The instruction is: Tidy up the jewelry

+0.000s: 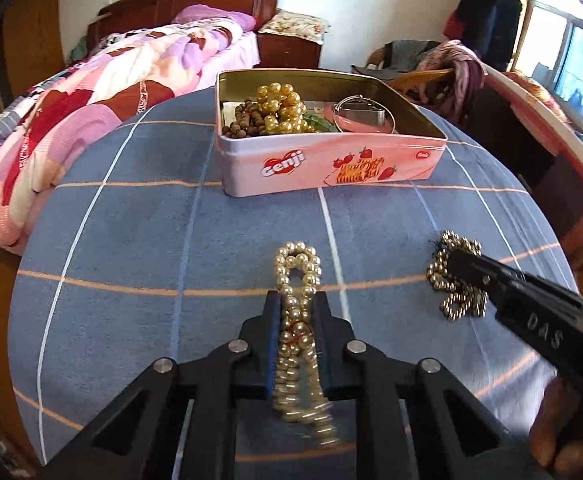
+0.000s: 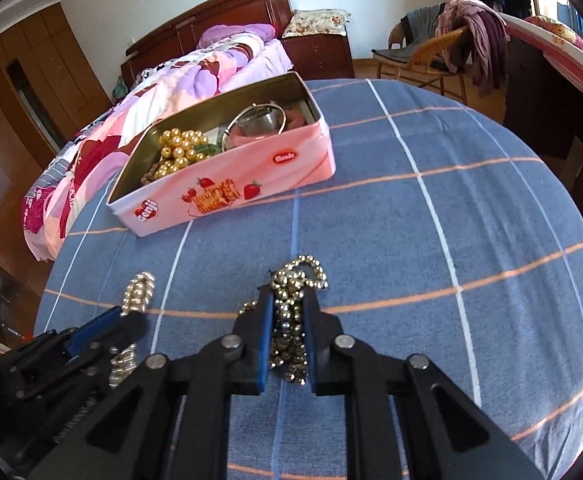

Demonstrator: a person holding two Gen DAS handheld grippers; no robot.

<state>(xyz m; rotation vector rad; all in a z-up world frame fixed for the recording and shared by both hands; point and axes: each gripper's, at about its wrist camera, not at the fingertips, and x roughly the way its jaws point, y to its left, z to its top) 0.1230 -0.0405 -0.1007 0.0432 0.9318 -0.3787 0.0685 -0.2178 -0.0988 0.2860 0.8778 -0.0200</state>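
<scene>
On a blue checked bedspread (image 1: 131,240), the left gripper (image 1: 297,308) clamps pearl beads (image 1: 297,272), the right gripper (image 2: 287,308) a dark-gold strand (image 2: 297,280), short of the pink tin (image 1: 331,160); dangling loops could snag or slip free.

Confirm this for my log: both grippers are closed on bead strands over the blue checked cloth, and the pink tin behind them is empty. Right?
Not quite. The pink tin is not empty: the left wrist view shows gold beads, brown beads and a metal bangle inside. The left gripper and right gripper do grip strands.
</scene>
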